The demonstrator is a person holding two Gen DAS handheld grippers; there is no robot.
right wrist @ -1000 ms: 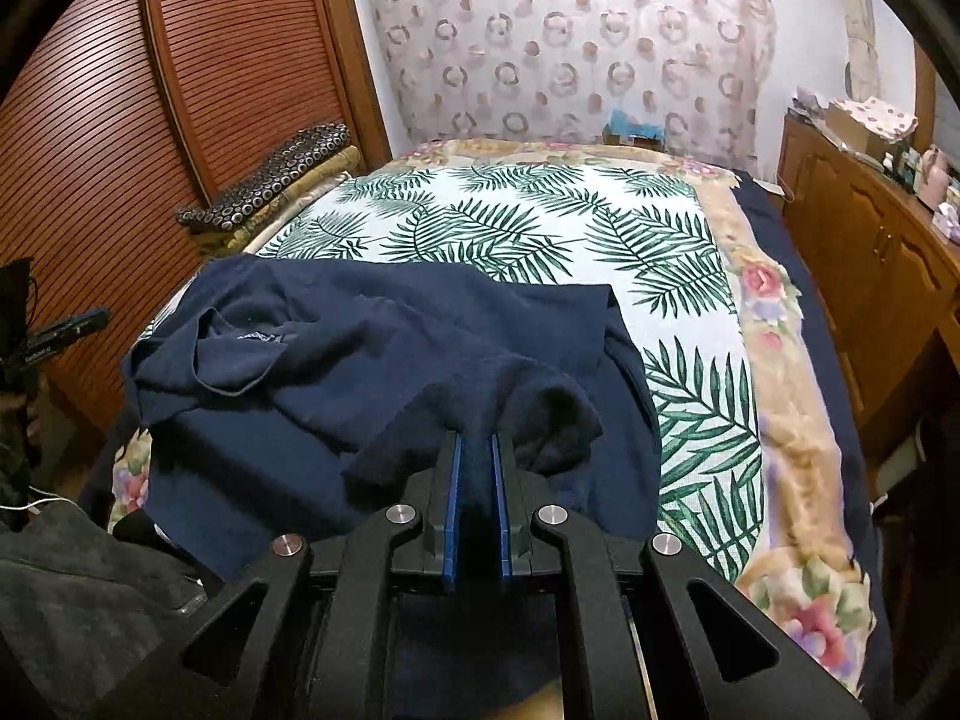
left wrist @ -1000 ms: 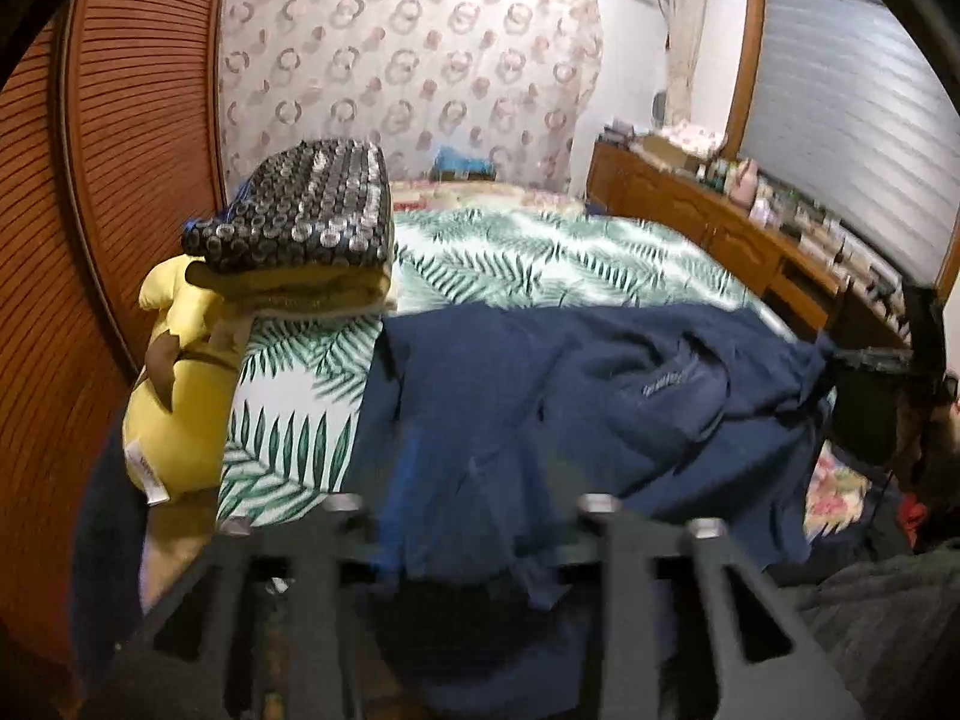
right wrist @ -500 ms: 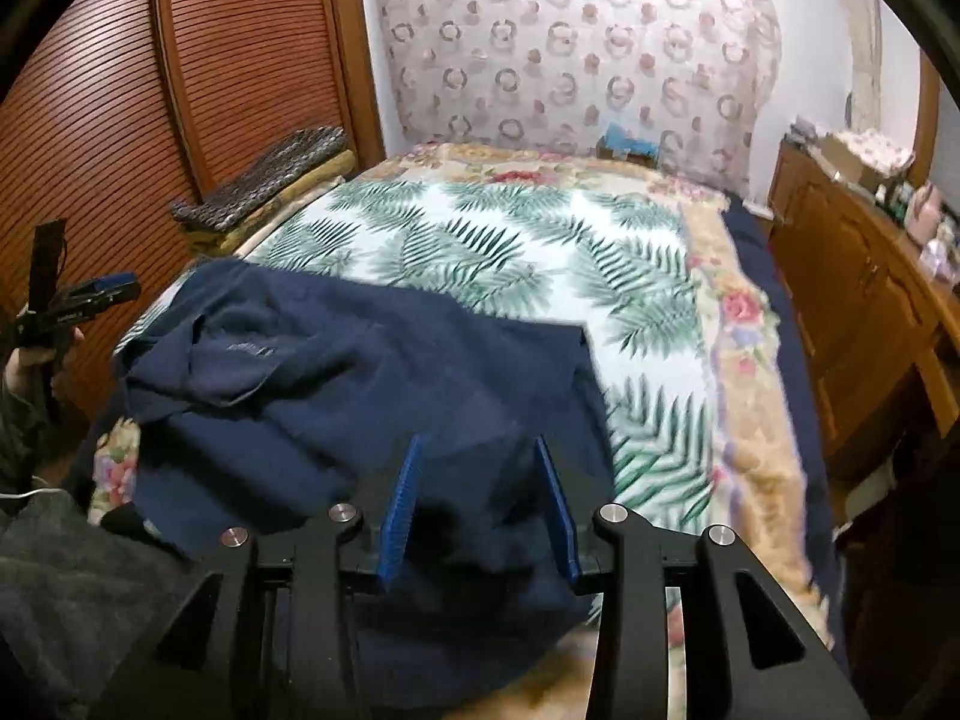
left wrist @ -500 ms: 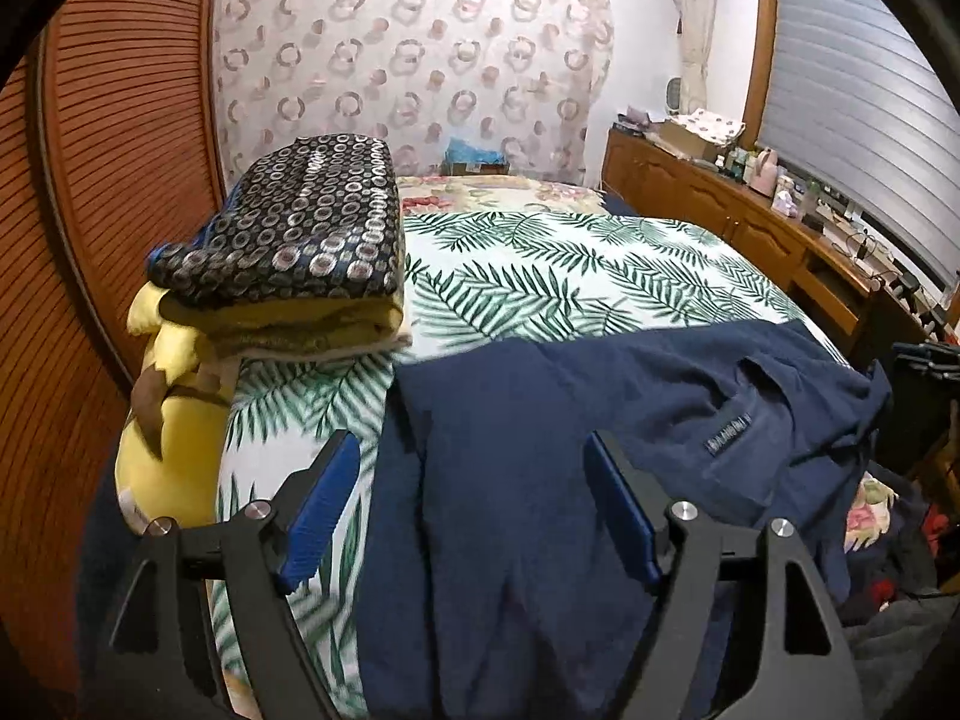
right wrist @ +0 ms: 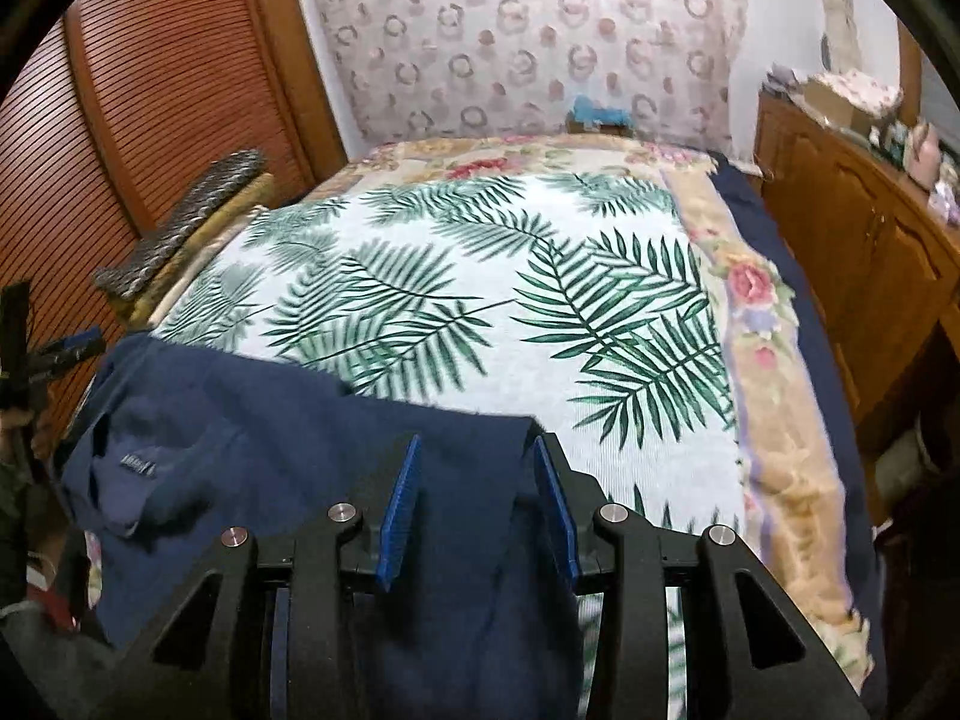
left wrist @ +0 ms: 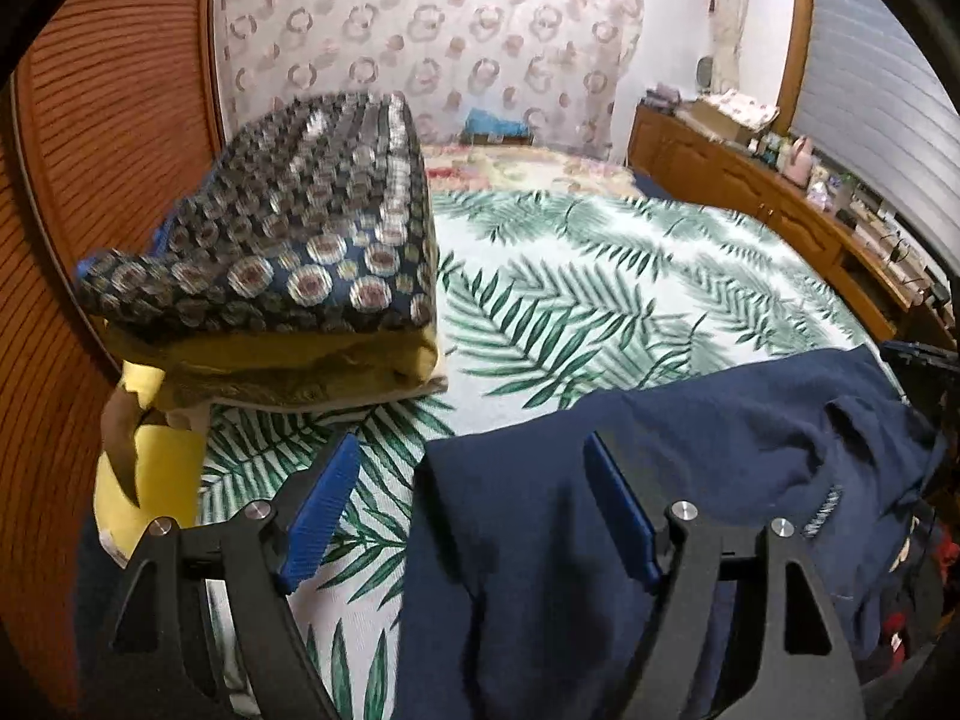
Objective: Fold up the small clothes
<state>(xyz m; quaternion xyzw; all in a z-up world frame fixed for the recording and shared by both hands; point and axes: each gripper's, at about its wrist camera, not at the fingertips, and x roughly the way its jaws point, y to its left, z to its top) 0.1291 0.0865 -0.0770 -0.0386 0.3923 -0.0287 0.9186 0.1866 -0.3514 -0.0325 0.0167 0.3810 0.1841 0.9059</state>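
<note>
Two grippers: our left gripper and right gripper both gape, holding nothing.
Surface: palm-leaf bedspread, navy shirt spread across its near edge.
Room: slatted wardrobe, folded blankets alongside.

The navy shirt carries a small neck label; its lettering is too blurred to read.

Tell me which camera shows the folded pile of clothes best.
The left wrist view: the folded pile is close, showing its dotted top and yellow layers. In the right wrist view the pile is small, far away, seen edge-on.
</note>
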